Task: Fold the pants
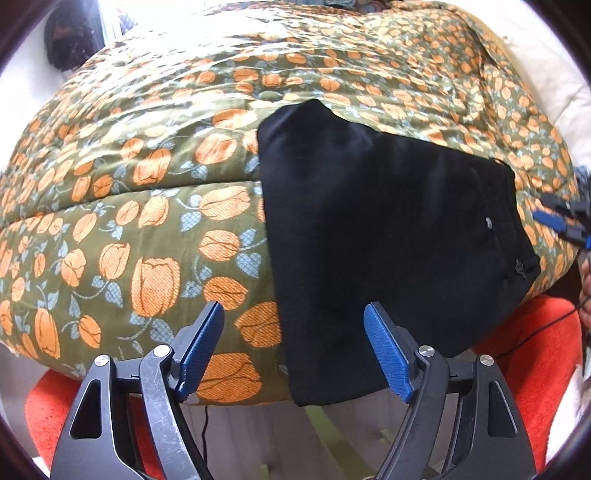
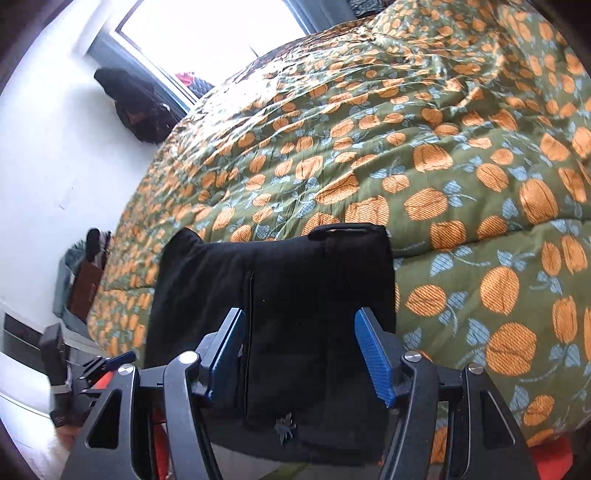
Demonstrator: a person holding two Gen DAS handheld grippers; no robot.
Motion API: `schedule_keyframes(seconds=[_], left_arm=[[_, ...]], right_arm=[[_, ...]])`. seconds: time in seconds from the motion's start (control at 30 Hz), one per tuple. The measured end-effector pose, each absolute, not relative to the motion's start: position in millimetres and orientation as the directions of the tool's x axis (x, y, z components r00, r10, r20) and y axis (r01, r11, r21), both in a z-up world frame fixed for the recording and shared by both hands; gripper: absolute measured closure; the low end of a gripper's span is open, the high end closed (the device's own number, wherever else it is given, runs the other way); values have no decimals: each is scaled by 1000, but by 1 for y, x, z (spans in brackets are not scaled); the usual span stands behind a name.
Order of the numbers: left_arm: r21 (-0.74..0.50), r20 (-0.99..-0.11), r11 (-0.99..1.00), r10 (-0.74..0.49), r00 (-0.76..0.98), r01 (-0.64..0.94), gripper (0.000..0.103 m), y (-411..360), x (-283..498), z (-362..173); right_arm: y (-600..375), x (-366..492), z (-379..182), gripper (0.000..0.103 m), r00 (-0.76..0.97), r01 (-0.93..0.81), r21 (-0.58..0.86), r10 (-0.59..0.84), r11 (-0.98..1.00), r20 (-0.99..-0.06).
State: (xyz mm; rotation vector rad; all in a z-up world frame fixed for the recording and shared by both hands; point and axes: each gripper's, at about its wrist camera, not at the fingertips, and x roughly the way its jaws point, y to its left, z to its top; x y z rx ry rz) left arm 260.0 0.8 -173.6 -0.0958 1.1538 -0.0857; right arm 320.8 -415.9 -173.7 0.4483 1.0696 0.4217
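Black pants (image 1: 388, 229) lie folded in a compact rectangle at the near edge of the bed, draped a little over the side. My left gripper (image 1: 295, 325) is open and empty, in front of the pants' left edge, with nothing between its blue pads. My right gripper (image 2: 299, 332) is open and empty, hovering just in front of the same pants (image 2: 280, 280), near the waistband end with a small emblem (image 2: 284, 430). The right gripper also shows at the right edge of the left wrist view (image 1: 565, 221).
The bed carries a green quilt with orange flowers (image 1: 155, 206). An orange-red blanket (image 1: 535, 339) hangs under the quilt at the bed's edge. A window (image 2: 207, 33) and a dark bag (image 2: 136, 107) are at the far wall on the left.
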Motion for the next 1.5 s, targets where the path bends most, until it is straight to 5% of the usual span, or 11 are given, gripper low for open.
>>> schedule_keyframes(seconds=[0.2, 0.37, 0.5, 0.63, 0.93, 1.03, 1.1, 1.2, 1.3, 1.43, 1.5], left_arm=[[-360, -885, 933, -338, 321, -11, 20, 21, 283, -199], [-376, -905, 926, -376, 197, 40, 18, -17, 299, -222], [-268, -926, 958, -286, 245, 103, 81, -34, 290, -190], [-280, -892, 947, -316, 322, 156, 84, -34, 290, -145], [-192, -740, 970, -242, 628, 148, 85, 5, 361, -50], [-121, -732, 986, -164, 662, 111, 78, 11, 398, -58], [-13, -756, 999, -35, 653, 37, 53, 15, 415, -80], [154, -755, 987, 143, 640, -39, 32, 26, 408, -118], [177, -766, 982, 176, 618, -61, 19, 36, 372, -139], [161, -753, 981, 195, 628, -111, 8, 24, 328, -152], [145, -773, 981, 192, 605, -126, 7, 14, 311, -152]], right_arm=[[-443, 300, -233, 30, 191, -30, 699, 690, 715, -698], [-409, 312, -269, 27, 111, -13, 786, 782, 619, -614], [-377, 311, -249, 54, 90, -137, 718, 730, 683, -678], [-357, 308, -202, 67, 142, -269, 635, 682, 724, -717], [-301, 381, -107, 69, 340, -425, 530, 671, 734, -659], [-284, 421, -97, 68, 403, -434, 484, 645, 760, -650], [-276, 447, -107, 62, 411, -403, 454, 600, 795, -686], [-275, 471, -125, 43, 427, -340, 289, 421, 895, -800], [-285, 451, -141, 42, 458, -318, 137, 279, 938, -844], [-305, 410, -150, 15, 485, -293, 93, 231, 952, -843], [-308, 382, -151, 10, 509, -273, 66, 202, 960, -837]])
